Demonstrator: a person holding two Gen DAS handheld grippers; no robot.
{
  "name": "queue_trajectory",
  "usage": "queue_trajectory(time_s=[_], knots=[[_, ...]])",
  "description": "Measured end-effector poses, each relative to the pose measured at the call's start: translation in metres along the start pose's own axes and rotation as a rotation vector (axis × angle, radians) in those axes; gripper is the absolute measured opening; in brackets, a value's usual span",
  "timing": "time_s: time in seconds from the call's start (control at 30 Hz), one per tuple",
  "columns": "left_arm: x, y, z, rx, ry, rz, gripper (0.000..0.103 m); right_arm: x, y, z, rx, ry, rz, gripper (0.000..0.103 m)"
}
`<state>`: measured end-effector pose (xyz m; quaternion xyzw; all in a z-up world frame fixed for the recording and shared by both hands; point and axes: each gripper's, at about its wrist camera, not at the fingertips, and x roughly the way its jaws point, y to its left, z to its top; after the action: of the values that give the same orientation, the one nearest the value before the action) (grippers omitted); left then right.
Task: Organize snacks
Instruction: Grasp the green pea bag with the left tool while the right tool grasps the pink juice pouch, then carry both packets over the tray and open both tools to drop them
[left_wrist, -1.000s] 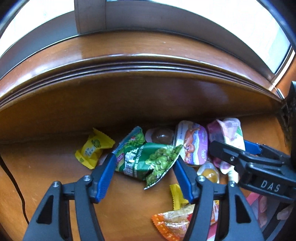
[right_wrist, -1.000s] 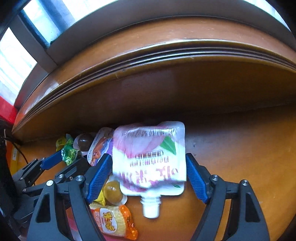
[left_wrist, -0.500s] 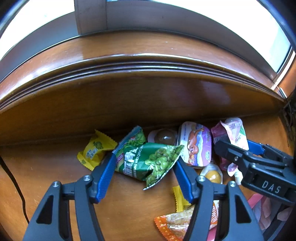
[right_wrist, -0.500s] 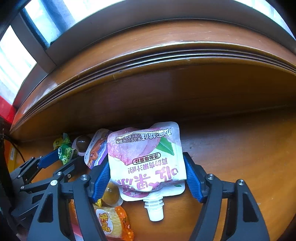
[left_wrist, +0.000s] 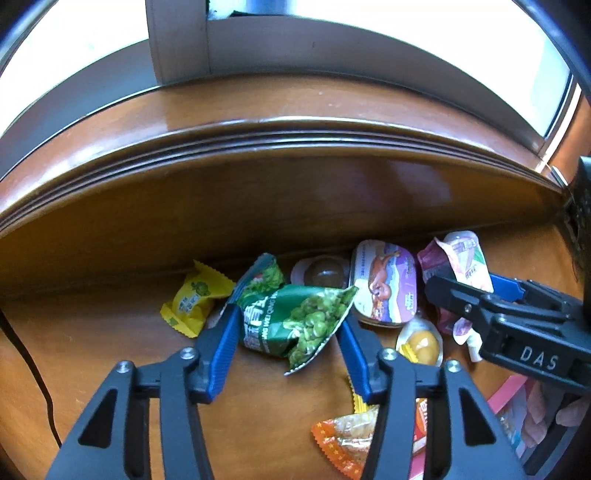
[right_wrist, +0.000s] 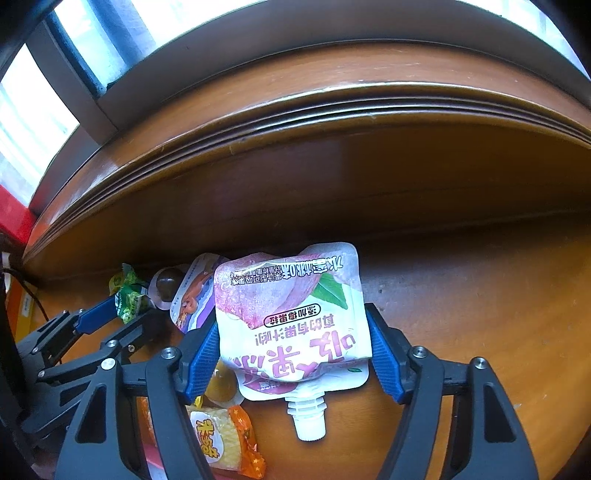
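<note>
Both grippers are working the same heap of snacks, which is lying on the wooden bench (left_wrist: 110, 369) close against the raised moulded ledge (left_wrist: 258, 206) under the window.

The left gripper (left_wrist: 286, 332) is straddling the green pea packet (left_wrist: 295, 321): its blue jaws are sitting on either side of the bag, the left one touching the crumpled edge, the right one close to or just touching the bag's pointed corner. Whether they are squeezing it cannot be told. The bag is sticking up crumpled, which gives the jaws sides to close on.

The right gripper (right_wrist: 291, 354) is bracketing the pink fruit-jelly pouch (right_wrist: 291, 314), whose white spout (right_wrist: 308, 421) is pointing back toward the camera. The jaws are meeting the pouch's two side edges, but a firm pinch cannot be confirmed. Taking the pouch across its width keeps the spout clear of the pads.

Just behind and between them are lying a yellow candy (left_wrist: 194, 299), a brown jelly cup (left_wrist: 325, 273), a purple-lidded tin (left_wrist: 386, 284), a yellow jelly cup (left_wrist: 421, 341) and an orange wrapped snack (right_wrist: 221, 439). A pink tray rim (left_wrist: 509, 395) is showing at the lower right of the left view, likely the sorting spot.
</note>
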<state>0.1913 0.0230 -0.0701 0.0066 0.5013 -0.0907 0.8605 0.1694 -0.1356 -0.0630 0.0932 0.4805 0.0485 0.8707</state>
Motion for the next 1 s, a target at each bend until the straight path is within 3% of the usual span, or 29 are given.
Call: queue_trajectory(time_s=[0.47, 1.0], knots=[[-0.032, 0.018, -0.023, -0.058, -0.034, -0.043, 0.052, -0.028, -0.003, -0.012, -0.03, -0.071, 0.023, 0.072], [-0.088, 0.043, -0.043, -0.057, -0.086, -0.11, 0.052, -0.075, 0.004, -0.032, -0.06, -0.079, 0.054, 0.072]])
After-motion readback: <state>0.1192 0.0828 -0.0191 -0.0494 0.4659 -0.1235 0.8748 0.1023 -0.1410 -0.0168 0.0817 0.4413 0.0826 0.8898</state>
